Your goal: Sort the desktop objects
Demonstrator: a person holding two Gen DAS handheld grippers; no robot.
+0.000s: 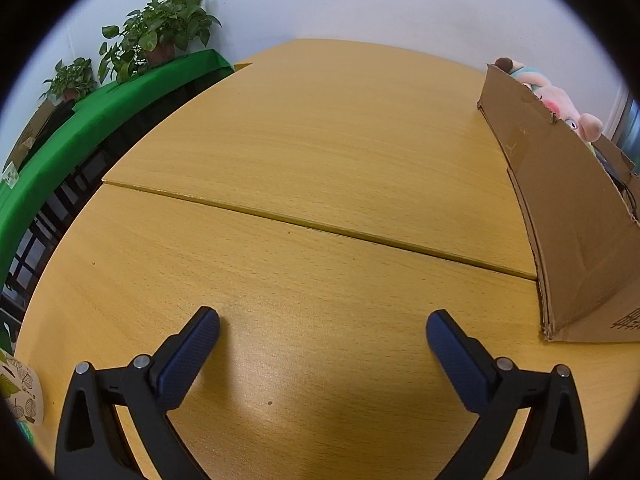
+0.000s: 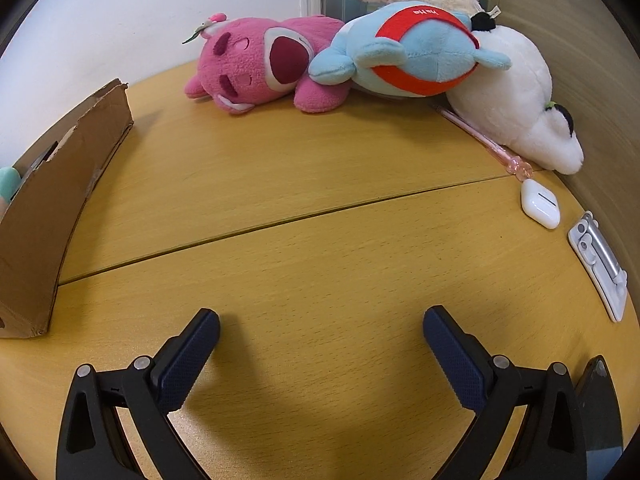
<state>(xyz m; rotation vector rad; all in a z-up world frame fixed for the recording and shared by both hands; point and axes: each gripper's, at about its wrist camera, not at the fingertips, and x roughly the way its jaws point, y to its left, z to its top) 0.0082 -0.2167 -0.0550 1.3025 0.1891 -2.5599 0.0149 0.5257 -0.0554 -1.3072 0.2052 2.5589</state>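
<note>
Both grippers hang over the near part of the wooden table (image 1: 320, 140), the left gripper (image 1: 322, 330) and the right gripper (image 2: 321, 328) each with jaws spread wide and holding nothing. A cardboard box (image 1: 560, 200) stands on the table between them, plush heads showing over its wall. Along the table's far edge lie a pink plush bear (image 2: 256, 66), a blue and red plush (image 2: 408, 50) and a white plush (image 2: 516, 104) touching one another, with a pink pen (image 2: 480, 140), a white earbud case (image 2: 540, 204) and a white clip stand (image 2: 600, 264) down the right edge.
</note>
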